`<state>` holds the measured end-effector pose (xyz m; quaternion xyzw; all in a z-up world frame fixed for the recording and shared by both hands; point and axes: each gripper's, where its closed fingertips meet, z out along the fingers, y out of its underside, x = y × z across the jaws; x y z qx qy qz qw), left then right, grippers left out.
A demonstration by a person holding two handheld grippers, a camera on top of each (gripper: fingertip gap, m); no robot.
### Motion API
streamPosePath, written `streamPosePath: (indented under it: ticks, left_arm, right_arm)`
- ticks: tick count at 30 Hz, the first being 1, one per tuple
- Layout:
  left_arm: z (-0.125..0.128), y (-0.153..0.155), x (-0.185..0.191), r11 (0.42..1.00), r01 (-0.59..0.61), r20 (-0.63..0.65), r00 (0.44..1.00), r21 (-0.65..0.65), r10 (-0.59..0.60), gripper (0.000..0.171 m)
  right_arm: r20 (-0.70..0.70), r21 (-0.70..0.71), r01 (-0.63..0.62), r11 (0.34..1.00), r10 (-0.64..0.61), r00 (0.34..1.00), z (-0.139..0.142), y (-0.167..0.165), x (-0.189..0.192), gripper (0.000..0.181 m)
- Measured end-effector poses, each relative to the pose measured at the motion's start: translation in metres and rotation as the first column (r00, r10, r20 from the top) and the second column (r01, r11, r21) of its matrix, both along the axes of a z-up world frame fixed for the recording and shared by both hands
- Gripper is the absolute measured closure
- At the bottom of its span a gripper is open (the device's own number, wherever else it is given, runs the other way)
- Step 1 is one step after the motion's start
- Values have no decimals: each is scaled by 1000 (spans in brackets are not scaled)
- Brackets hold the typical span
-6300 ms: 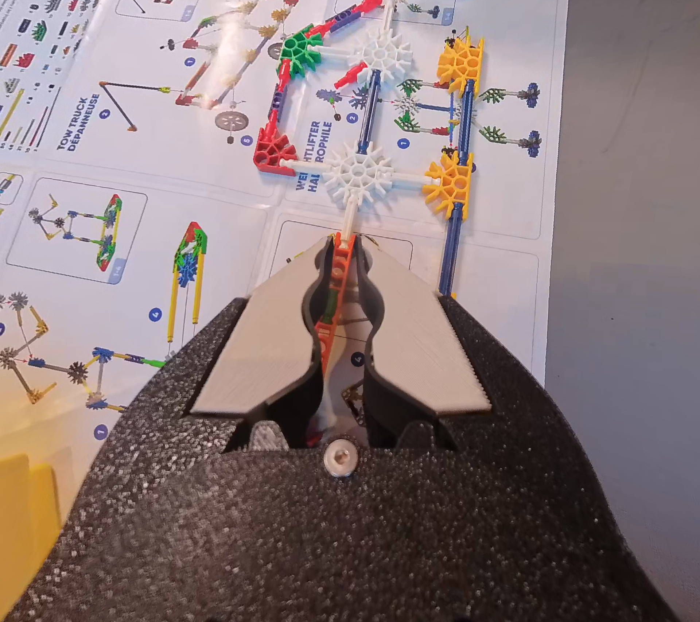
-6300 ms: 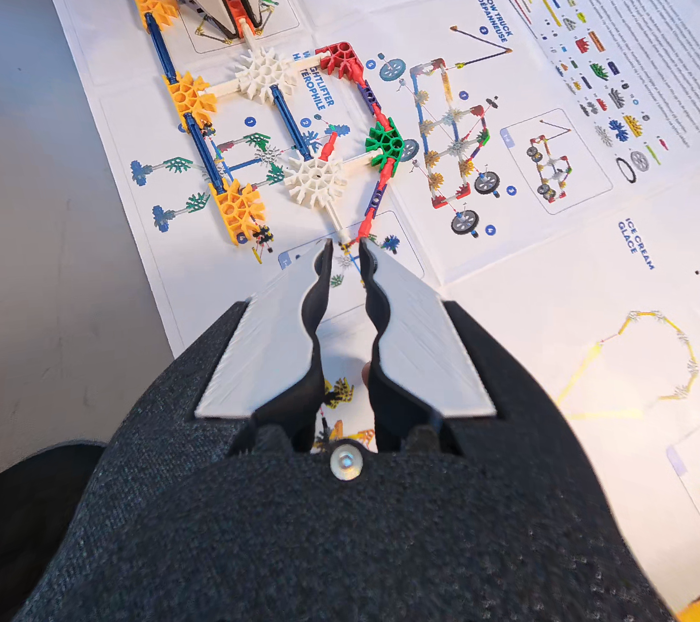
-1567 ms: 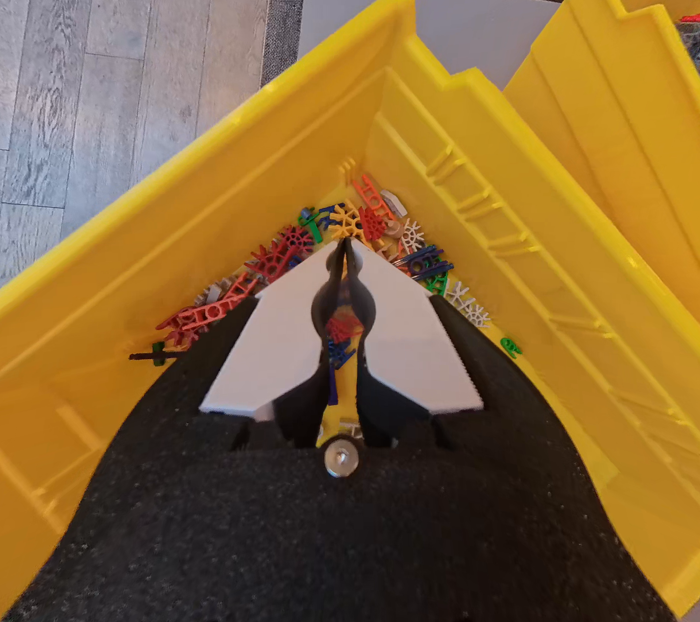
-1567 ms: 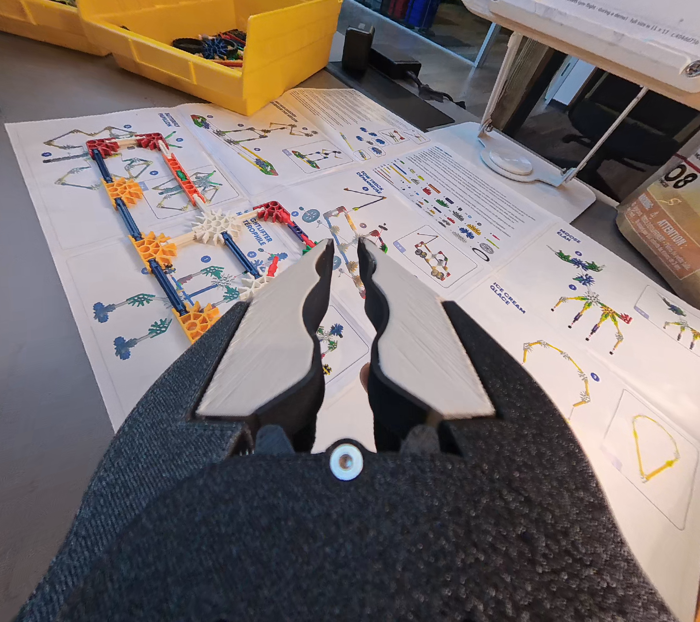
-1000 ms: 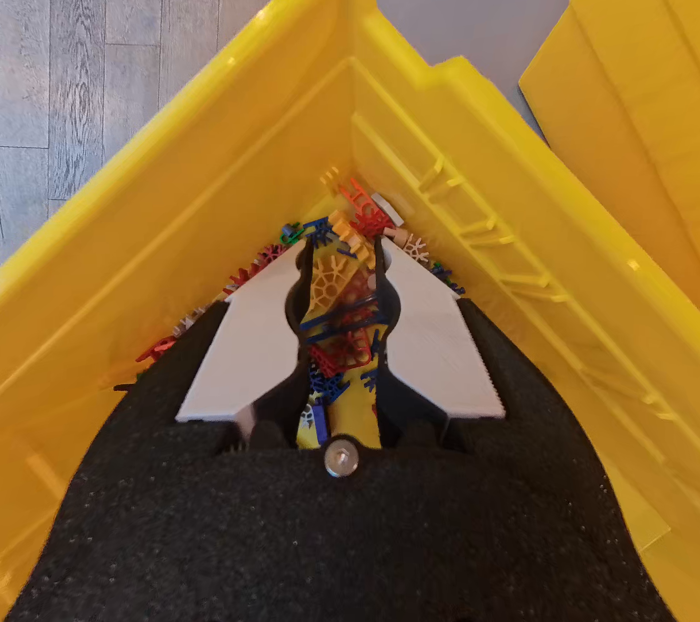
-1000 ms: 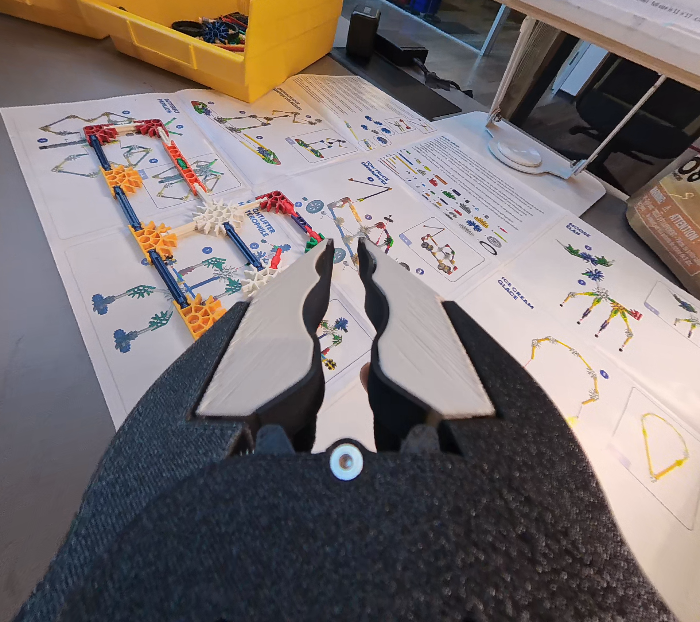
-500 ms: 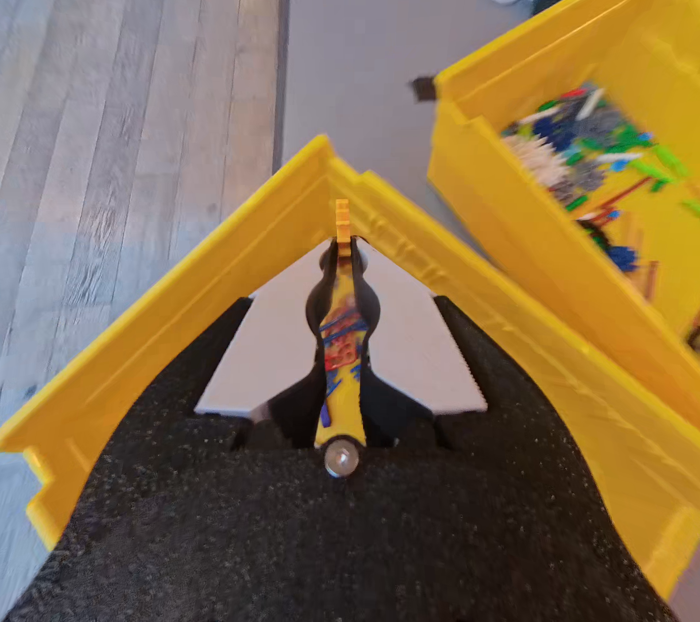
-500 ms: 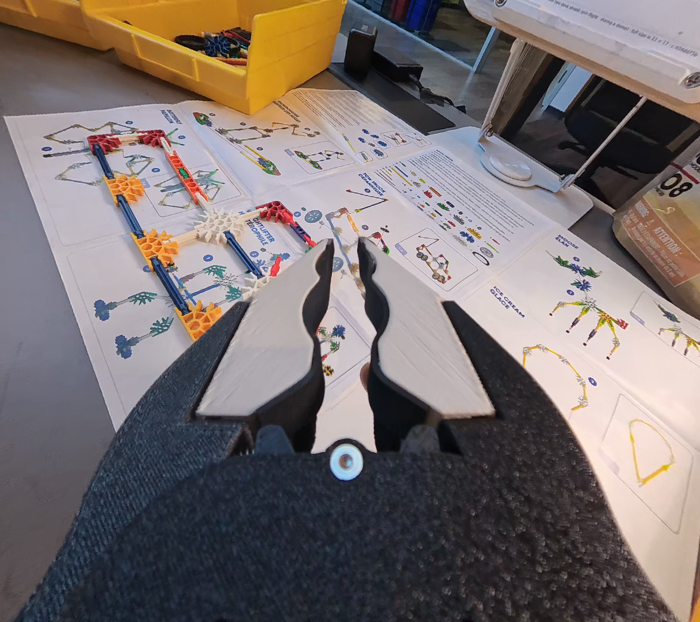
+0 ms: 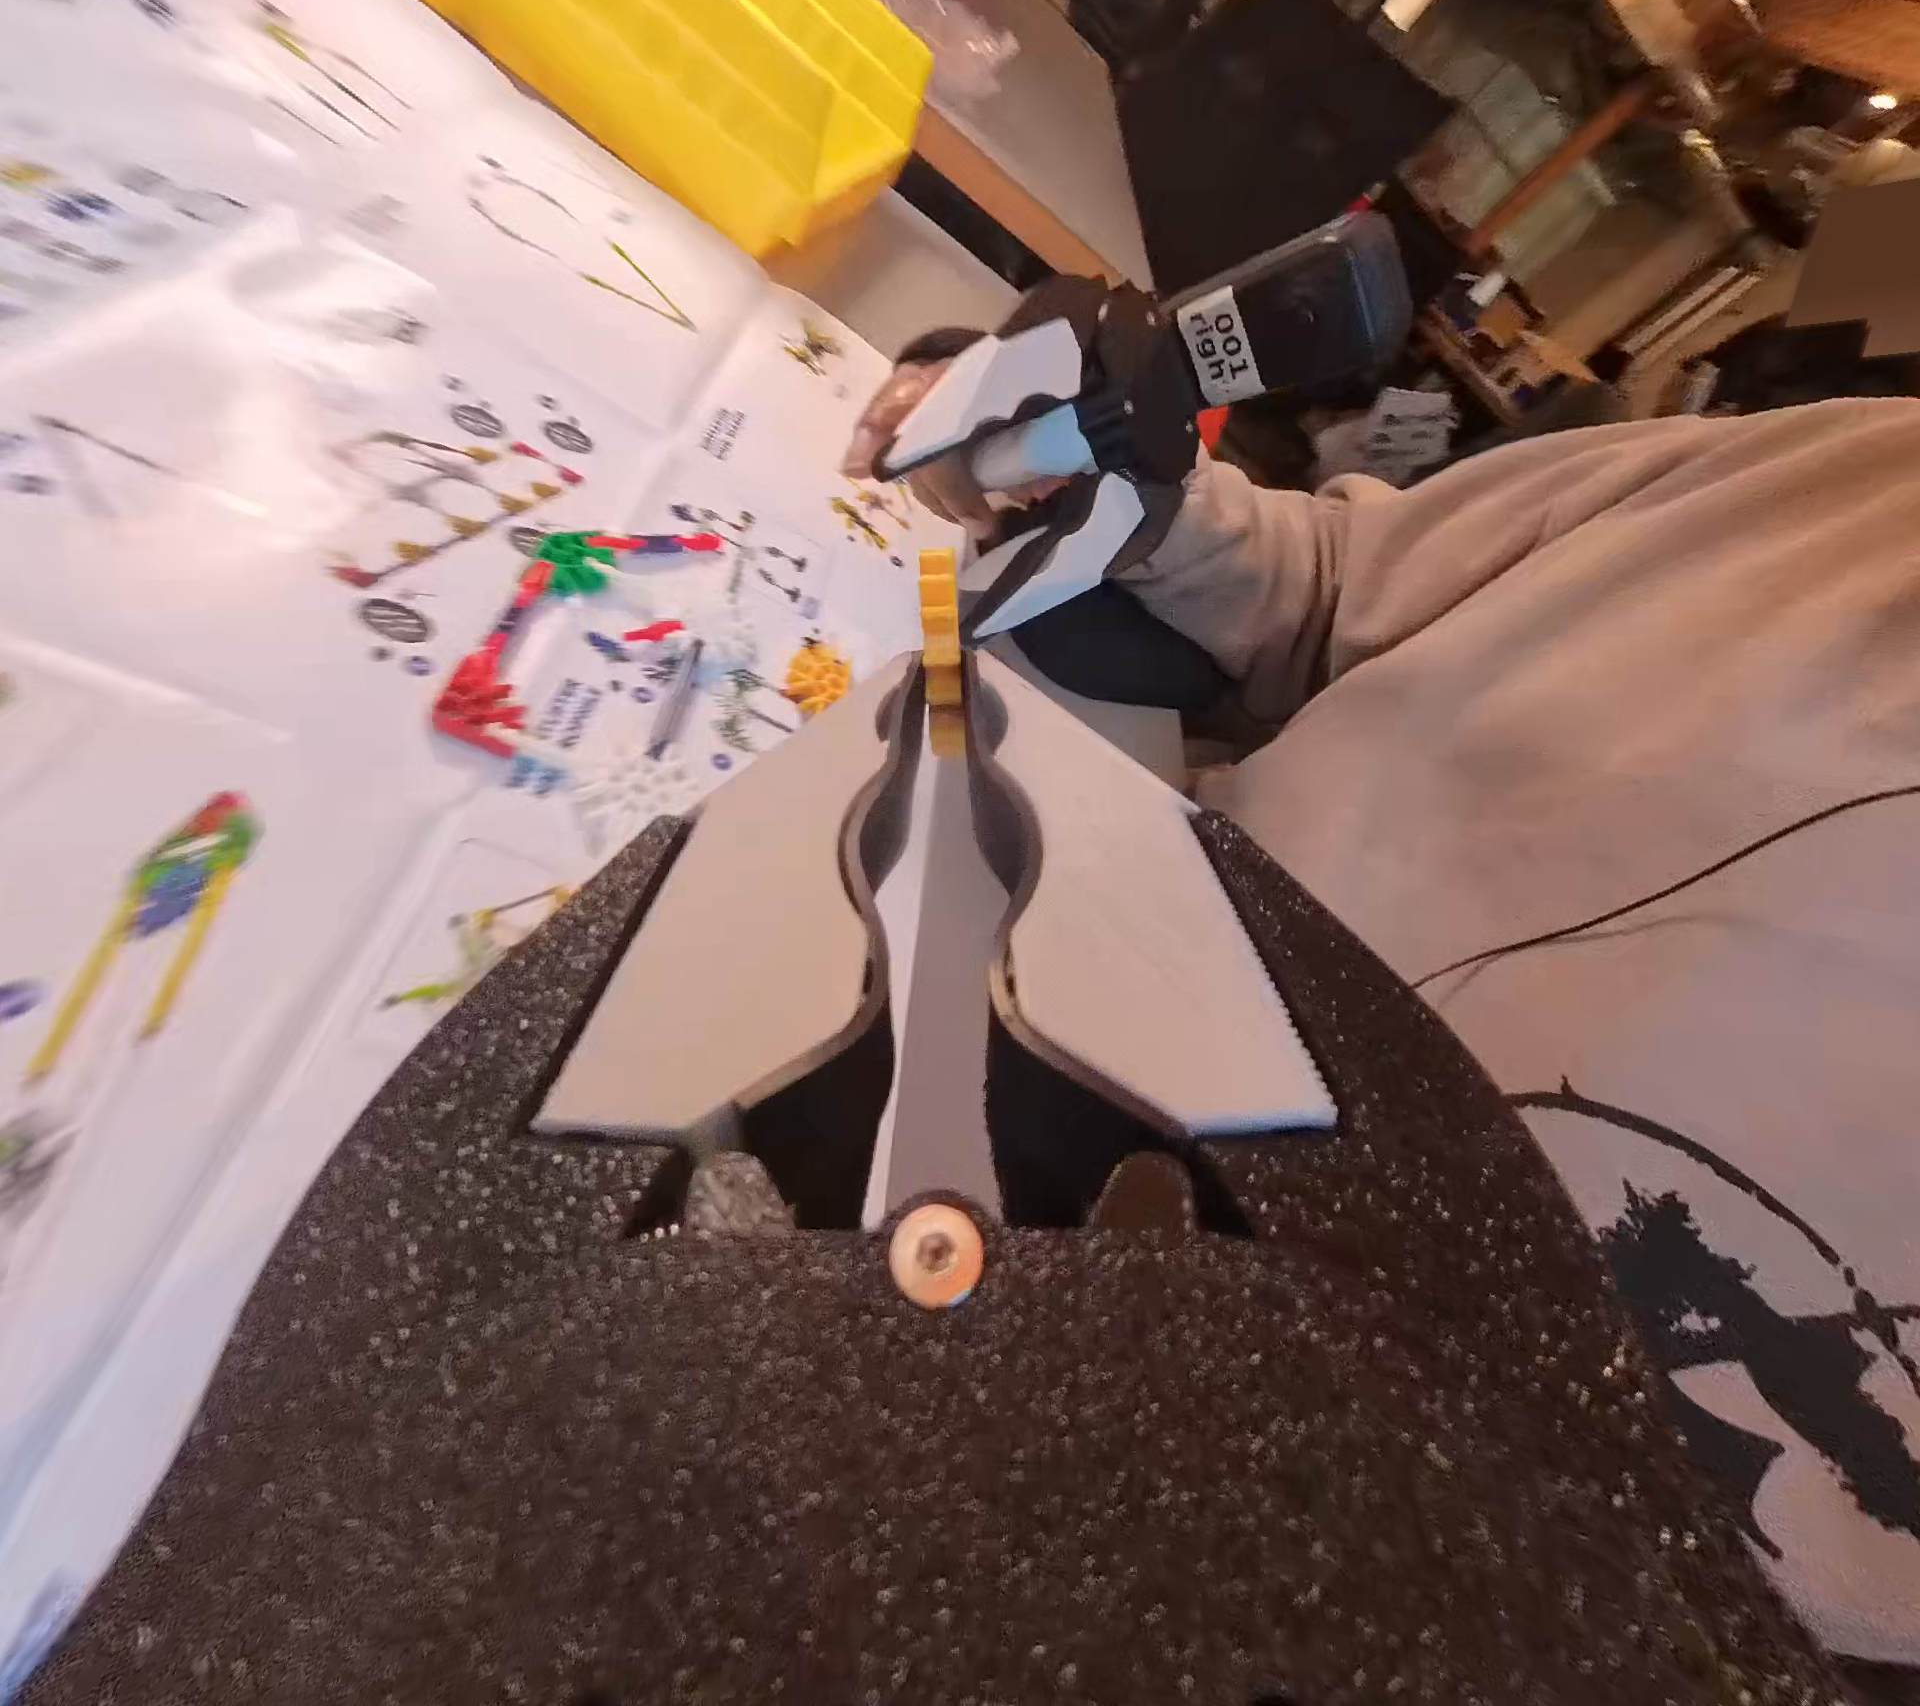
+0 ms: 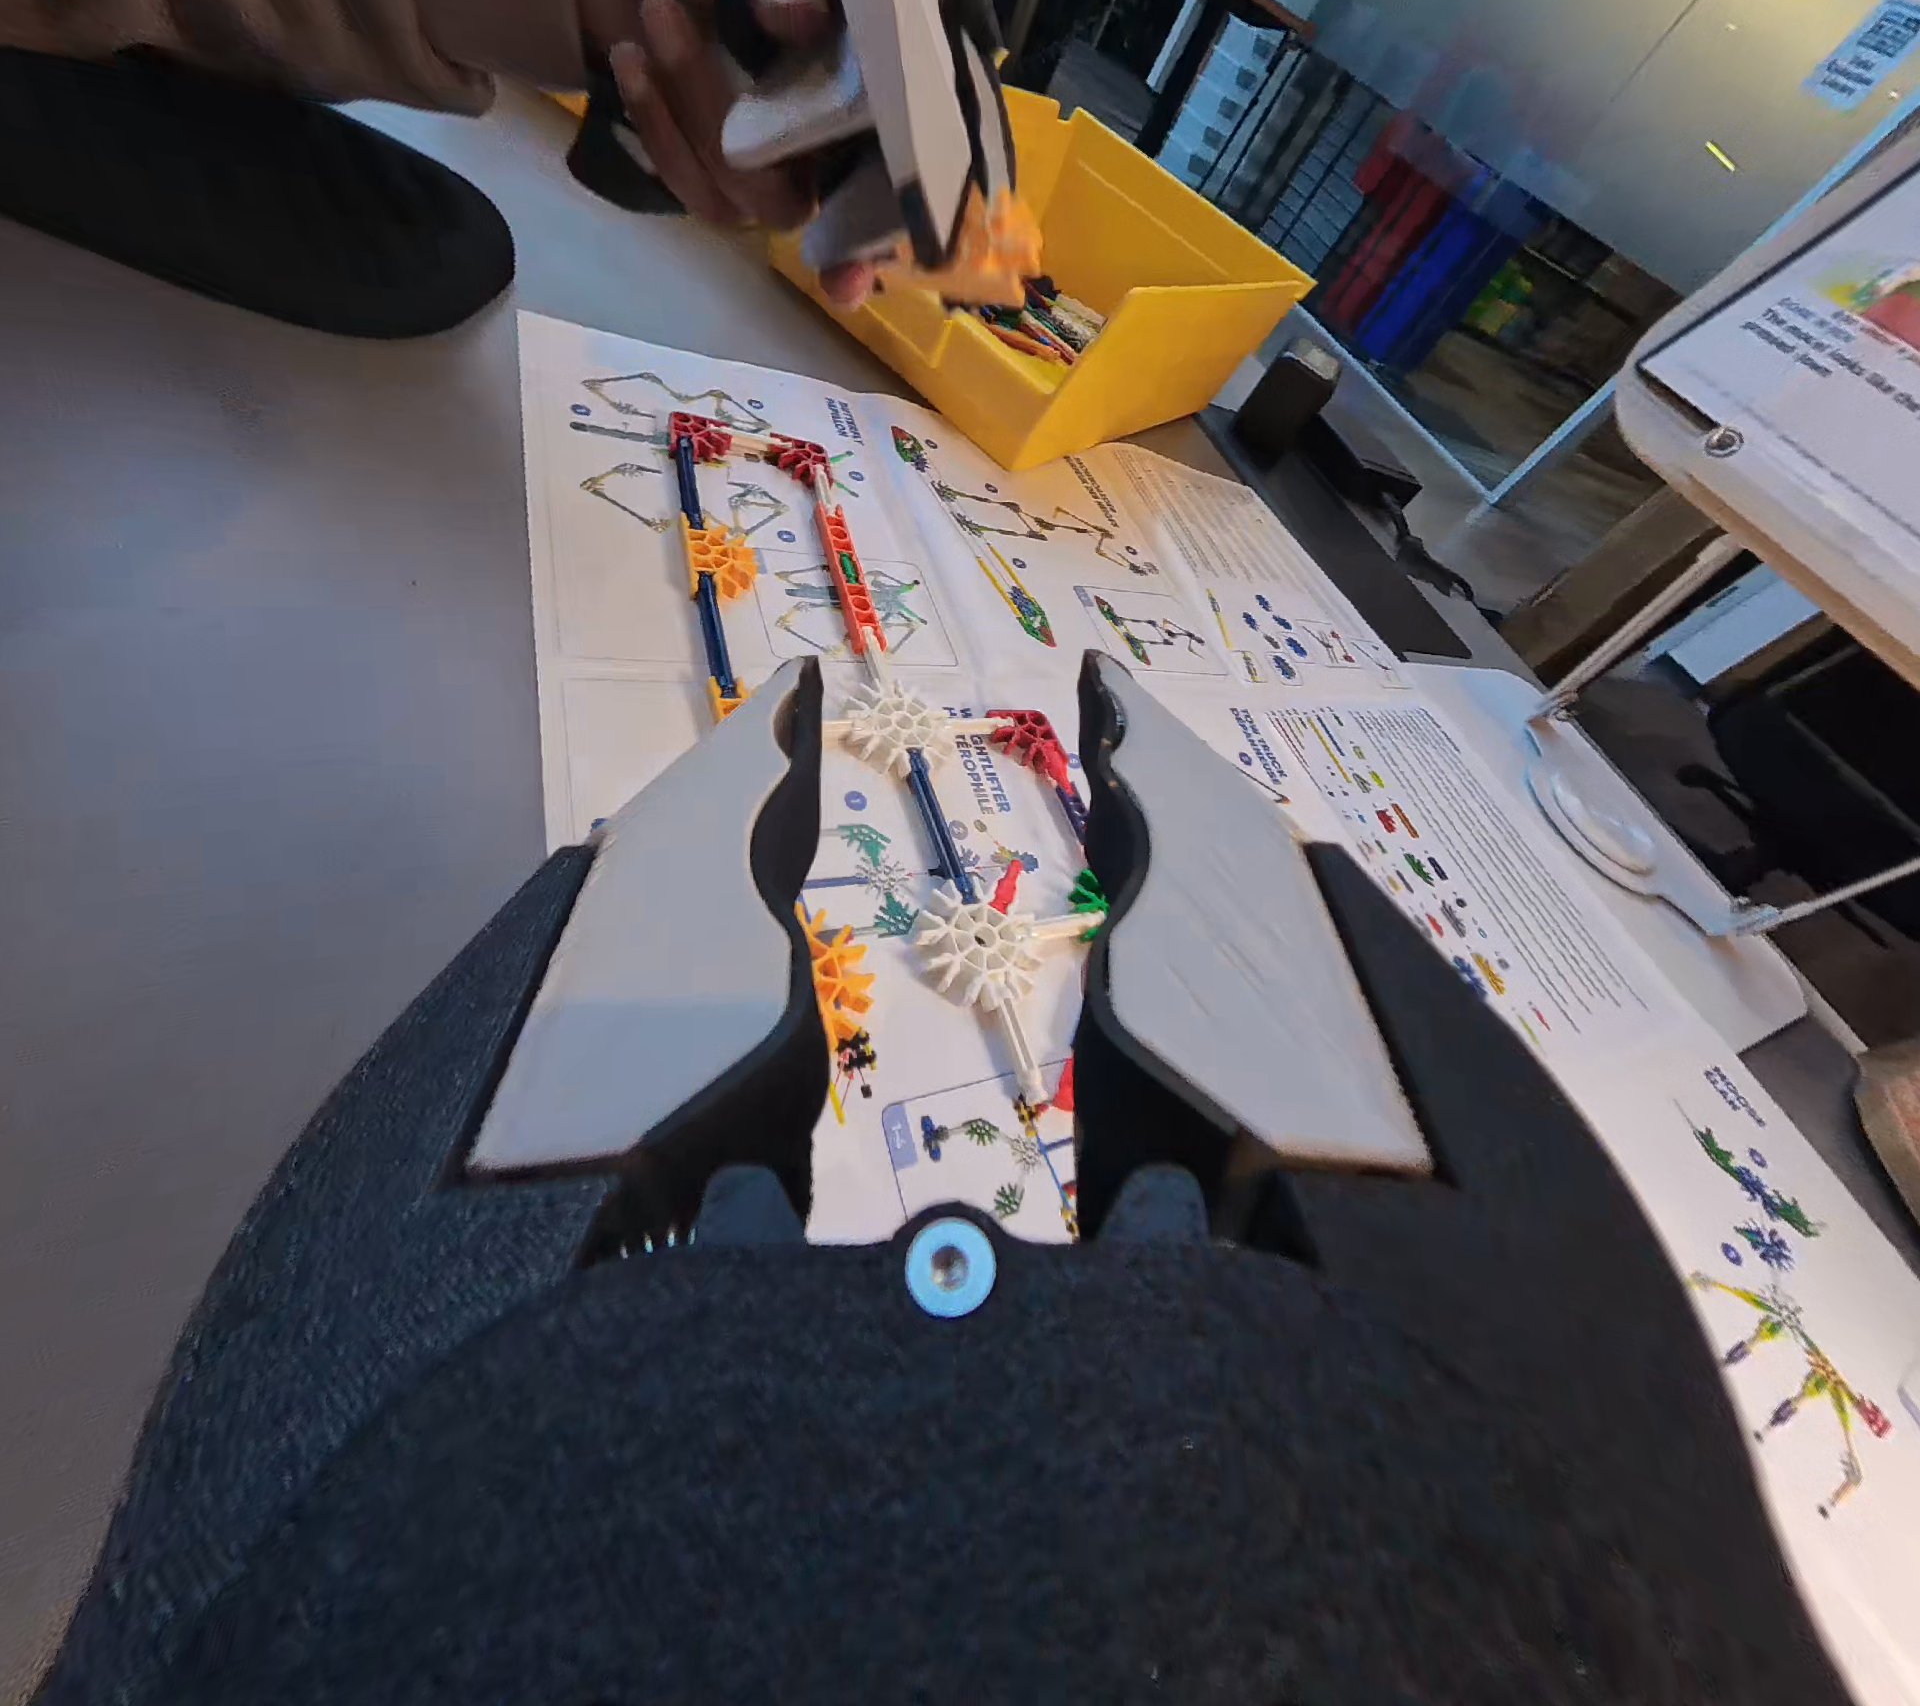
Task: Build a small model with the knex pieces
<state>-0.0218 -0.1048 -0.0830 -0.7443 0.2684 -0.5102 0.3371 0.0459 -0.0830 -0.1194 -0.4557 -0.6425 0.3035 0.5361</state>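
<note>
We see the left tongs clamped on a yellow-orange connector piece, held up in the air at frame centre in the left wrist view; in the right wrist view the same piece shows blurred at upper centre, above the yellow bin. Right tongs gape wide with nothing between them, hovering over the rod-and-connector model lying flat on the instruction sheet. Sheet lies on the grey desk. The bin of loose parts sits touching the sheet's far edge. A beige sleeve fills the right side of the left wrist view.
</note>
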Motion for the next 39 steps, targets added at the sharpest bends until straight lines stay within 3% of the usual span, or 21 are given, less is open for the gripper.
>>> streamPosePath:
  ticks: [3,7,10,13,19,24,31,39]
  left_arm:
    - [-26,6,46,992,103,22,995,-67,-102,168]
    - [-39,14,73,989,114,59,992,-92,-109,168]
    - [-42,14,79,990,87,114,991,-111,-74,168]
    - [-47,7,82,989,91,135,988,-119,-75,168]
    - [-44,1,80,987,117,190,977,-111,-95,167]
    - [-36,-2,80,993,119,189,976,-16,-113,168]
    - [-38,-4,82,970,100,34,993,223,-111,167]
    - [-33,-6,85,941,90,10,995,326,-99,166]
  right_arm:
    - [35,34,-25,999,24,999,-5,-6,1,132]
    - [68,39,-28,999,25,997,-11,-5,4,136]
    - [55,2,-30,1000,30,998,-10,-5,4,140]
    - [37,-66,-51,997,53,998,-10,-6,4,157]
    - [-6,-222,-114,968,115,993,-7,-12,4,166]
    - [-54,-308,-157,938,148,988,0,-16,6,174]
    - [-74,-401,-205,893,191,979,1,-21,8,173]
    - [-116,-473,-244,846,215,970,9,-23,10,176]
